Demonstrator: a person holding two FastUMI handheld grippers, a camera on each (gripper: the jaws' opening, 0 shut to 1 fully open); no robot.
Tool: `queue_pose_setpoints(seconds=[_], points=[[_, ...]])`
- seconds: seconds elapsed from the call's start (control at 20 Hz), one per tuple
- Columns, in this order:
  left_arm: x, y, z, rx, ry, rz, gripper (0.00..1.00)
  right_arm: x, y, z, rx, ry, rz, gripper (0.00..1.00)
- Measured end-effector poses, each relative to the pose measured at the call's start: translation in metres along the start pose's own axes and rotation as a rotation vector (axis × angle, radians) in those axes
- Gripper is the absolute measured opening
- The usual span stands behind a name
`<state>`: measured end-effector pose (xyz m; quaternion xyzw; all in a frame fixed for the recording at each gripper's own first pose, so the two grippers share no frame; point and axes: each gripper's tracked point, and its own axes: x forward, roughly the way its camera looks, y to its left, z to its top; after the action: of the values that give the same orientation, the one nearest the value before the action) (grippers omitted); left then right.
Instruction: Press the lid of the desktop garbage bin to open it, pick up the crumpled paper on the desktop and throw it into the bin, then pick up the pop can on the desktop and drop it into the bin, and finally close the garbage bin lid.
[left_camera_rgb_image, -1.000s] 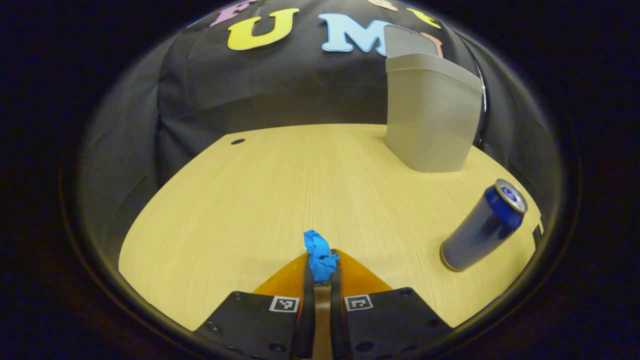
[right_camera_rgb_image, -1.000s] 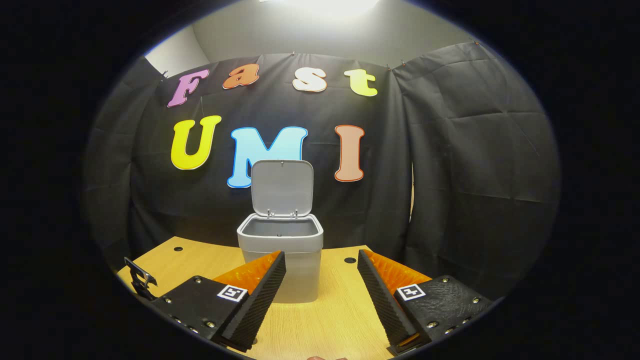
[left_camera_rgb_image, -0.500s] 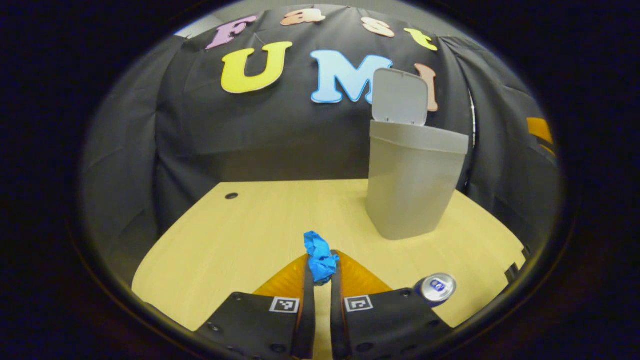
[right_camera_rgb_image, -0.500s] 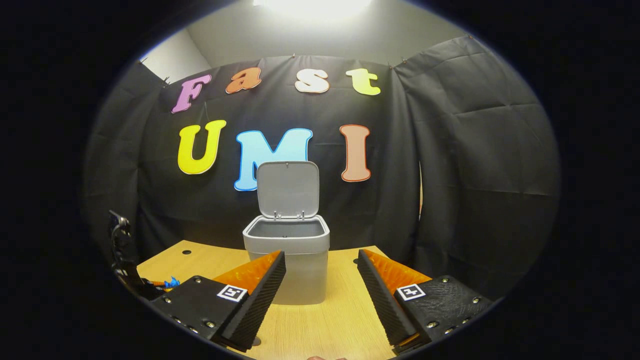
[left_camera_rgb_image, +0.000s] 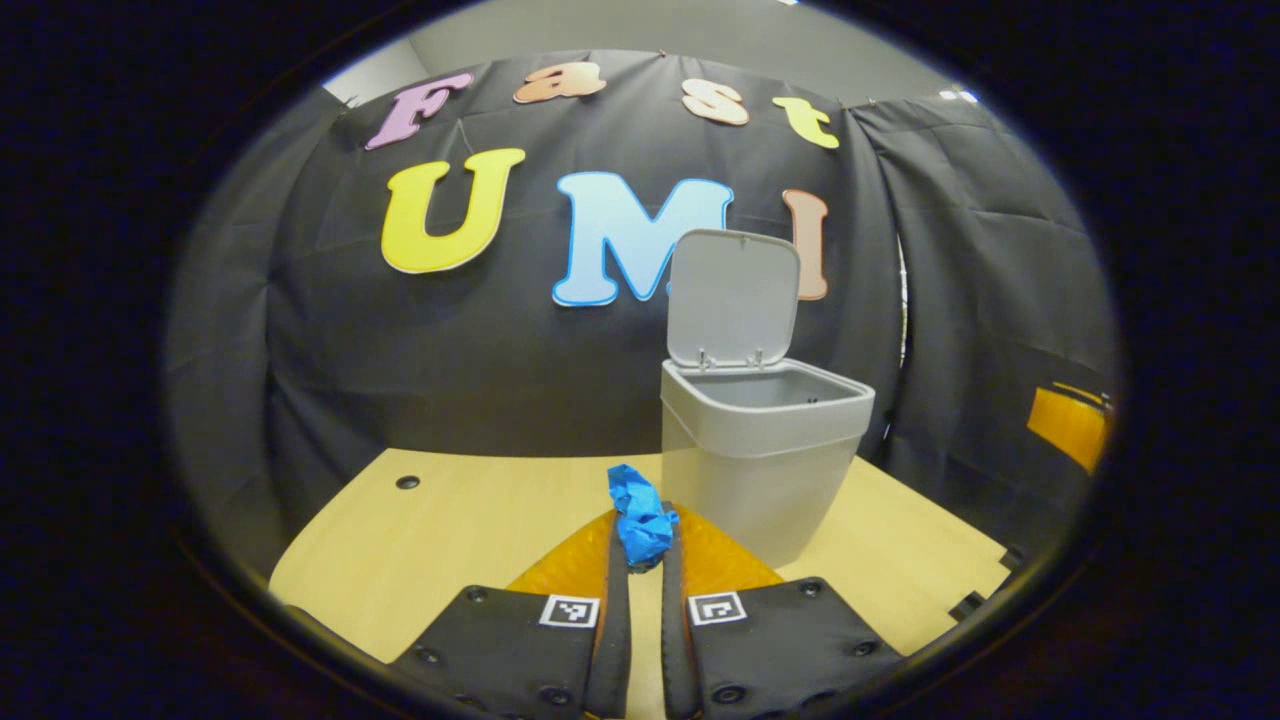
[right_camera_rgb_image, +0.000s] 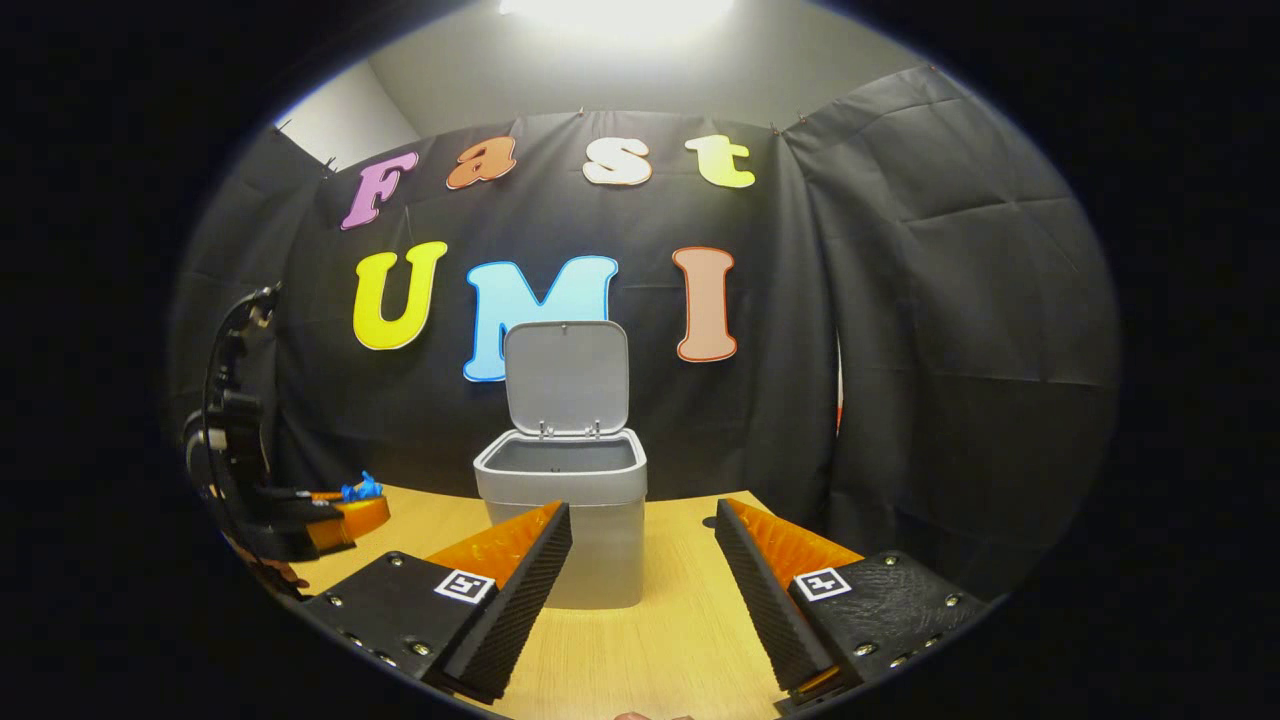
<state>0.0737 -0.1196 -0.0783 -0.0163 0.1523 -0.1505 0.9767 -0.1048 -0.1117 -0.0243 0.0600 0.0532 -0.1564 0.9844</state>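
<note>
The left gripper (left_camera_rgb_image: 640, 540) is closed tight on the crumpled blue paper (left_camera_rgb_image: 638, 515), both fingers pressing it from either side, with the wad sticking up past the fingertips. It is lifted above the wooden desktop (left_camera_rgb_image: 450, 540). Just beyond it and a little to its right stands the grey garbage bin (left_camera_rgb_image: 765, 450), its lid (left_camera_rgb_image: 735, 298) swung up and standing nearly upright at the back, the inside open to view. A small dark hole (left_camera_rgb_image: 407, 482) marks the desktop far to the gripper's left.

In the right gripper view, the right gripper (right_camera_rgb_image: 640, 555) holds nothing; its fingers are spread wide apart over the desktop (right_camera_rgb_image: 660, 640). The bin (right_camera_rgb_image: 562, 505) sits straight ahead between them, lid (right_camera_rgb_image: 566, 376) raised. Off to its left, the left gripper (right_camera_rgb_image: 335, 510) hangs in the air with the paper (right_camera_rgb_image: 362, 489) in its tips, well short of the bin.
</note>
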Motion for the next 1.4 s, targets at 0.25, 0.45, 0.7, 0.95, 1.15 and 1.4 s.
queue_pose_setpoints(seconds=[0.25,0.45,0.7,0.95,1.15,1.4], points=[[0.043,-0.035,0.042,-0.002,-0.047,-0.06,0.18,0.007,-0.014,-0.003,-0.011,0.007,-0.02,0.93],[0.083,-0.066,0.062,0.034,-0.068,-0.119,0.21,0.014,-0.021,-0.006,-0.005,0.021,-0.04,0.93],[0.122,-0.086,0.067,0.073,-0.055,-0.156,0.22,0.016,-0.031,-0.01,-0.002,0.027,-0.089,0.93],[0.146,-0.087,0.06,0.081,-0.023,-0.164,0.32,0.017,-0.035,-0.017,0.007,0.052,-0.127,0.93],[0.158,-0.093,0.06,0.015,-0.005,-0.206,0.43,0.018,-0.032,-0.015,-0.012,0.054,-0.136,0.93],[0.153,-0.099,0.071,-0.008,-0.039,-0.239,0.78,0.02,-0.022,-0.015,-0.033,0.054,-0.109,0.93]])
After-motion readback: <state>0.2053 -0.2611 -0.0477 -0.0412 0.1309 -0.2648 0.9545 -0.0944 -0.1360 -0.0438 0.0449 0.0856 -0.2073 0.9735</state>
